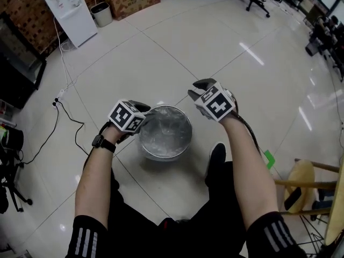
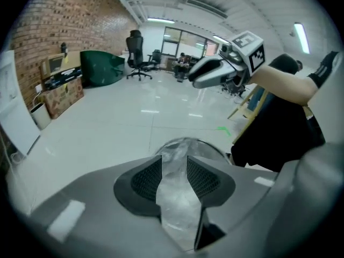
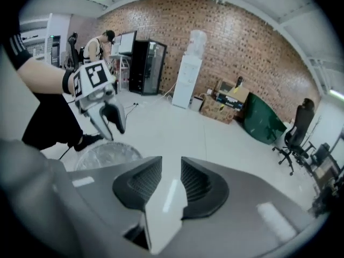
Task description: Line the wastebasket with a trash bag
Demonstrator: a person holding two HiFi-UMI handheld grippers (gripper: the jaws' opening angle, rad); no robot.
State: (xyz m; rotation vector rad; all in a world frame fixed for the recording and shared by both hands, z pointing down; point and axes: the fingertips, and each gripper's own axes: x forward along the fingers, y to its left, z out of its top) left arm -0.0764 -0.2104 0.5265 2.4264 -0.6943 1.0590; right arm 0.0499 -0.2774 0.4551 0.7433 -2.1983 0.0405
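The wastebasket [image 1: 161, 153] sits on the floor [image 1: 215, 47] just ahead of your feet, and the clear trash bag [image 1: 165, 130] looks like it's already down inside it. It lies below and between your two grippers. Your left gripper [image 1: 144, 110] hangs over the left rim, jaws apart, nothing pinched. Your right gripper [image 1: 198, 88] is past the far right rim, also spread and empty. Left's nearer, I'd say. Both tilt downward, forearms out either side.

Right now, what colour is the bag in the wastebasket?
The bag is clear plastic; head view shows best.
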